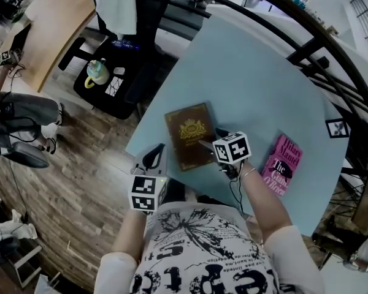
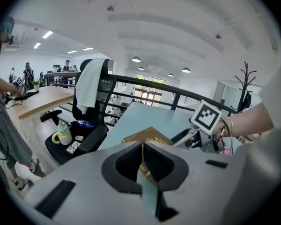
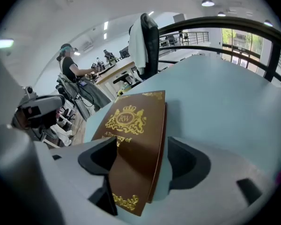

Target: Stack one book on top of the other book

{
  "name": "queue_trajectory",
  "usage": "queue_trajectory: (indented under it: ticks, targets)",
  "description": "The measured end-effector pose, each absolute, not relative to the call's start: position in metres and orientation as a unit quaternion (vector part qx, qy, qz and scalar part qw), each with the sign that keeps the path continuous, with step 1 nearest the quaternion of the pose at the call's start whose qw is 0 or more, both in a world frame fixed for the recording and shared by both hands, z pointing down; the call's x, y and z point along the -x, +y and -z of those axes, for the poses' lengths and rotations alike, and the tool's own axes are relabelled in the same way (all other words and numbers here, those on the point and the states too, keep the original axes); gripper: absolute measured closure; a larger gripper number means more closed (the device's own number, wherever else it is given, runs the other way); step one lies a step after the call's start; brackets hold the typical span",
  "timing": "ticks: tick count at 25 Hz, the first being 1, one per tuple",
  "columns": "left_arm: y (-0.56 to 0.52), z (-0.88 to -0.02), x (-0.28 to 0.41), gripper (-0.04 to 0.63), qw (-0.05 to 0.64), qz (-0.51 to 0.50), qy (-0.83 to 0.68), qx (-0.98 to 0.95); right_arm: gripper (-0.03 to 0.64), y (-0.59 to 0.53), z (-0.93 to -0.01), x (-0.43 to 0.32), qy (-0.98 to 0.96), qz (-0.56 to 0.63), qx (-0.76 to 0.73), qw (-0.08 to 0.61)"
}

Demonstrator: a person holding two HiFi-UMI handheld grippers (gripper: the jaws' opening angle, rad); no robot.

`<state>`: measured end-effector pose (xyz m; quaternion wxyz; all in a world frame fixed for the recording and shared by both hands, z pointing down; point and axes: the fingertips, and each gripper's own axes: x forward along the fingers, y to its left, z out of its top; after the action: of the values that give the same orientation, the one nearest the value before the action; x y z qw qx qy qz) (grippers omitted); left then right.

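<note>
Brown book (image 1: 191,135) lies flat, its top end pointing away.

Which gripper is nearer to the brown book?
Right. The right gripper is over the brown book's near edge, open jaws astride it; the left gripper, shut, is by the table's edge.

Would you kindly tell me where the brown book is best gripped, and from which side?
I would take the brown book by its right long edge, towards the near corner, coming in from the right. It lies flat on the table, so only an edge allows a pinch across its thickness, and the open right gripper now straddles that edge.
</note>
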<state>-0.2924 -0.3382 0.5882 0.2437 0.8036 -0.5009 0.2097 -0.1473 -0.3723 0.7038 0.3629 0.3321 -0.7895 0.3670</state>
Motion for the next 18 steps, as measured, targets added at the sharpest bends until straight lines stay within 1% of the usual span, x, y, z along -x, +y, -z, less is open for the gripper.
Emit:
queue_trajectory:
  ticks: [1,5,7,8,9,10,11,12,18]
  targets:
    - [-0.338,-0.591,0.29,0.583,0.249,-0.211,-0.499,-0.803,0.296,-0.371,-0.707,0.147,-0.787,-0.369,-0.328,0.37]
    - [-0.333,-0.602,0.282,0.583,0.268,-0.227,-0.488,-0.799,0.314,-0.367,-0.713,0.151,-0.784,-0.398,-0.315,0.357]
    - [-0.33,-0.614,0.28,0.583,0.305,-0.236,-0.489,-0.783,0.323,-0.365,-0.716,0.151,-0.781,-0.425,-0.307,0.34]
    - [-0.328,-0.621,0.278,0.583,0.332,-0.235,-0.489,-0.772,0.341,-0.364,-0.717,0.15,-0.779,-0.436,-0.304,0.332]
    - [-0.326,-0.627,0.275,0.581,0.361,-0.228,-0.486,-0.762,0.344,-0.364,-0.717,0.15,-0.779,-0.442,-0.302,0.327]
    - [-0.324,-0.632,0.272,0.563,0.388,-0.22,-0.482,-0.754,0.347,-0.363,-0.717,0.15,-0.779,-0.443,-0.302,0.324]
    - [-0.322,-0.637,0.268,0.475,0.411,-0.213,-0.477,-0.748,0.348,-0.363,-0.717,0.149,-0.781,-0.441,-0.302,0.324]
    - [-0.321,-0.641,0.266,0.426,0.426,-0.21,-0.473,-0.742,0.348,-0.363,-0.718,0.15,-0.781,-0.44,-0.303,0.323]
    - [-0.323,-0.673,0.261,0.357,0.442,-0.247,-0.472,-0.721,0.348,-0.363,-0.717,0.151,-0.785,-0.435,-0.308,0.315]
